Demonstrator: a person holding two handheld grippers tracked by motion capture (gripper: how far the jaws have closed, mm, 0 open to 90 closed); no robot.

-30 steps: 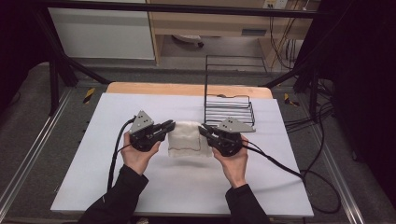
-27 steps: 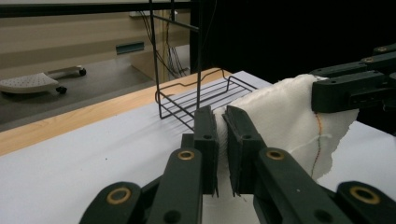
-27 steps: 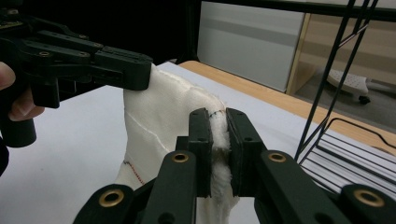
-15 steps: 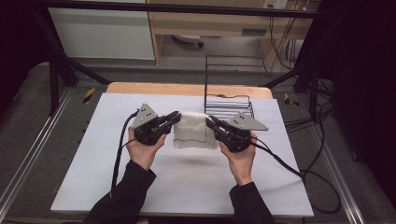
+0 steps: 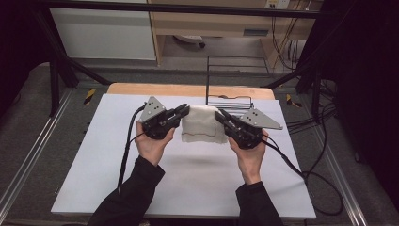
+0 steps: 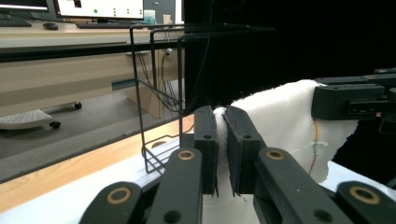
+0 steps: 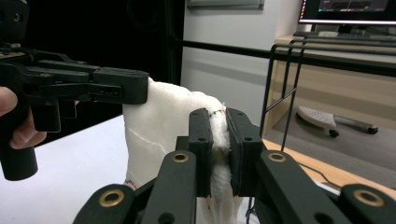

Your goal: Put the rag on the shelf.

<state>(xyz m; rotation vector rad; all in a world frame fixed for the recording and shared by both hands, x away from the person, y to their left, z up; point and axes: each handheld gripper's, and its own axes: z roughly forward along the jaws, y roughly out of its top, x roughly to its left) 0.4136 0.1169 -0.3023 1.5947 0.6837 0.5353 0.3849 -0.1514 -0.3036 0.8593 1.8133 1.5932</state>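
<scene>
step: carrying folded white cloth [image 5: 200, 123] | left hand-held gripper [image 5: 181, 113] clenched on its left edge, right hand-held gripper [image 5: 221, 117] on its right | cloth hangs above bench [image 5: 94, 160], near wire rack [image 5: 230, 80] | next: probably level carry to rack, both grips kept

Black wire rack [image 5: 229, 96] at far edge of white tbl [image 5: 188, 188].
</scene>
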